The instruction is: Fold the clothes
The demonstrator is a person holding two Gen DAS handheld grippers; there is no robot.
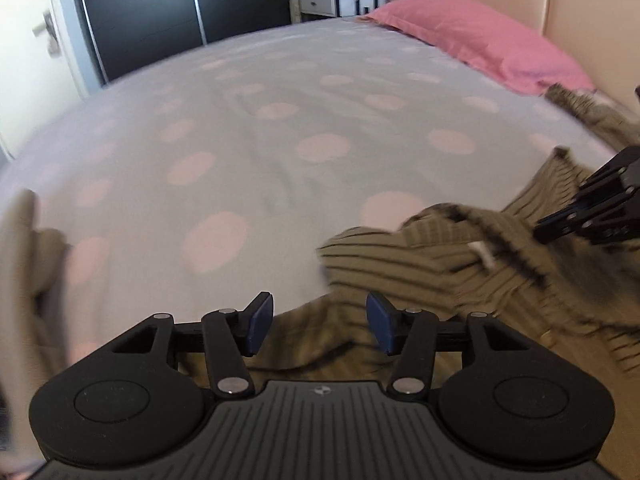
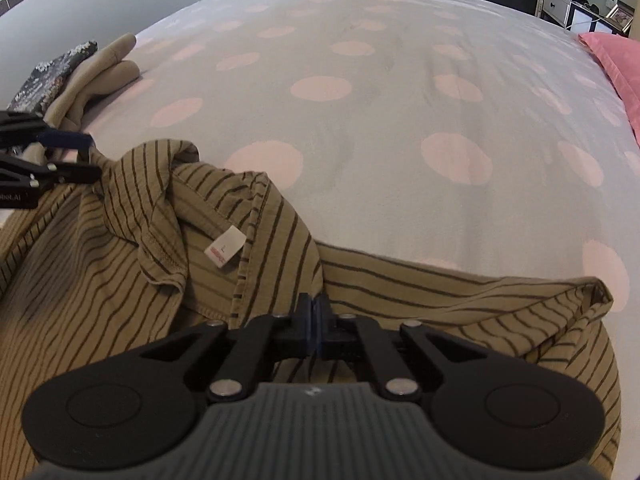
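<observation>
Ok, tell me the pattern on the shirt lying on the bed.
The shirt is olive-tan with thin dark stripes, clearest in the right wrist view.

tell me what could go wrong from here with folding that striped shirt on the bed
The left gripper is open with nothing between its pads, so the striped shirt is unsupported on that side and may sag unevenly. The right gripper is shut, but whether it pinches cloth is unclear. The bunched collar could get folded in as creases.

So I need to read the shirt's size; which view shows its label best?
The right wrist view: the white label lies flat and sharp inside the striped shirt collar, its letter legible. The left wrist view shows it only as a small blurred white scrap.
</observation>
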